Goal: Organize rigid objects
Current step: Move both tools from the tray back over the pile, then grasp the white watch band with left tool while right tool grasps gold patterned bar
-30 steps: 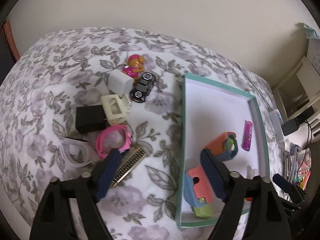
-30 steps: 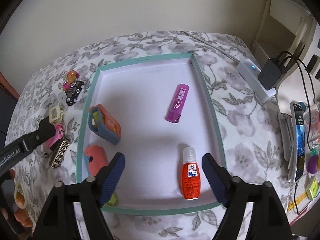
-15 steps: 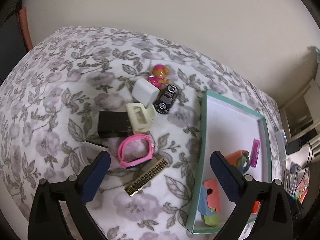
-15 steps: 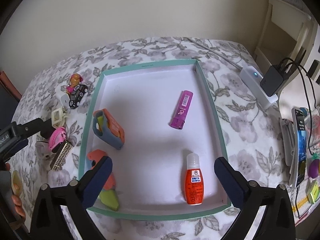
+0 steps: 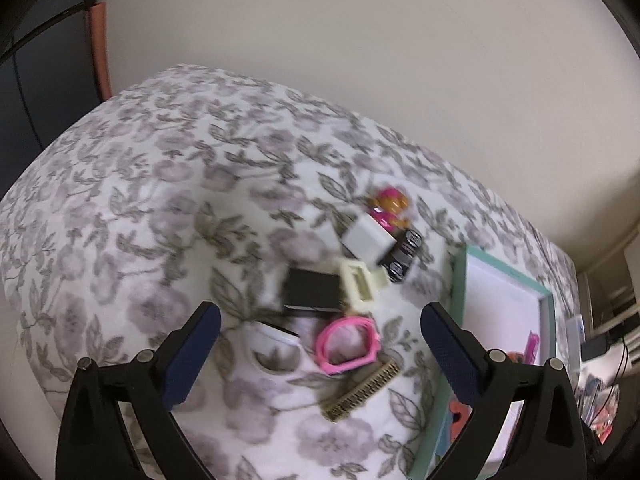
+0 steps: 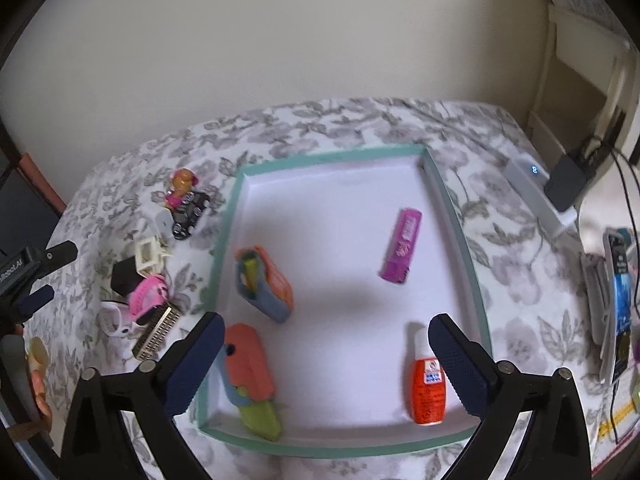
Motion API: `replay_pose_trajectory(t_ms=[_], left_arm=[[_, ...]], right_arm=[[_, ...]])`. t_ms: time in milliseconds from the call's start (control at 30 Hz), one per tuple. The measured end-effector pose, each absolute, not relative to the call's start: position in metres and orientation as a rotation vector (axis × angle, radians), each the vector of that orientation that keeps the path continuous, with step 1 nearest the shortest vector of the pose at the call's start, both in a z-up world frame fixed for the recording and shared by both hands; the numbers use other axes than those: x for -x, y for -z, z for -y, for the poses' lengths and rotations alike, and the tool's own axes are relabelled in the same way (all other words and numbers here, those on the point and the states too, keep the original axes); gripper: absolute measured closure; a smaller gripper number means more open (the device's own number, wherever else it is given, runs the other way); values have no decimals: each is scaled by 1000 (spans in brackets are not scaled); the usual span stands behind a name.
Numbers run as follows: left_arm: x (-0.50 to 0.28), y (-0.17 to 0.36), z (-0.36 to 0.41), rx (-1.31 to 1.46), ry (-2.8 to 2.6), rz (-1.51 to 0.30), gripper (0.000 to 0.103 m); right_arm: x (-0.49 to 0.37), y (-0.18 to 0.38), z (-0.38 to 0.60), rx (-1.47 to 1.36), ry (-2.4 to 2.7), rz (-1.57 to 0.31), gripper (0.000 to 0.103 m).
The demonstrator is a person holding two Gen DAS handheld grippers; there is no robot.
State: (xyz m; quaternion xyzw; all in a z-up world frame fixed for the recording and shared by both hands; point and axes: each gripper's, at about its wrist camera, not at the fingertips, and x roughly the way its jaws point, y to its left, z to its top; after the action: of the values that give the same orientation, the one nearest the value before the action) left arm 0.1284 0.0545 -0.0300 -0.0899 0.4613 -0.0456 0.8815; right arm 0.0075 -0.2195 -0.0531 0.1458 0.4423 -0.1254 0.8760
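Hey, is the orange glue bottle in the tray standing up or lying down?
Lying down: the orange bottle rests flat on the tray floor, white cap pointing toward the far wall.

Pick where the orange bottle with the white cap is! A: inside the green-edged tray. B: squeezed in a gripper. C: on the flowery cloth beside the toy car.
A: the orange bottle lies on the white floor of the tray, near its front right corner.

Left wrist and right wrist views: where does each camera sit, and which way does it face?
Left wrist: on the left gripper, angled down at the clutter pile, pink ring central; its own open fingers show.
Right wrist: on the right gripper, angled down into the teal tray; its open fingers show.
Shared: pile, tray, floral cloth.
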Motion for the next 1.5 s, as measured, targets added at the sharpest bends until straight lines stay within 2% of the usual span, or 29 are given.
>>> replay_pose_trajectory(t_ms=[200,567,900,1500], left_arm=[[-134,22,-83,211,35,-951,3],[-150,40,-103,179,6,-1064,3],[-162,89,-92,92,4,-1247,3],[-166,125,-85,2,-30,-1352,3]], right_arm=[[-13,41,199,-259,255,-853,0],[-48,45,142,-185,98,-904,0],[-85,80,84,-43,-117,-1026,0],[-108,130,56,72,-248,-1124,0]])
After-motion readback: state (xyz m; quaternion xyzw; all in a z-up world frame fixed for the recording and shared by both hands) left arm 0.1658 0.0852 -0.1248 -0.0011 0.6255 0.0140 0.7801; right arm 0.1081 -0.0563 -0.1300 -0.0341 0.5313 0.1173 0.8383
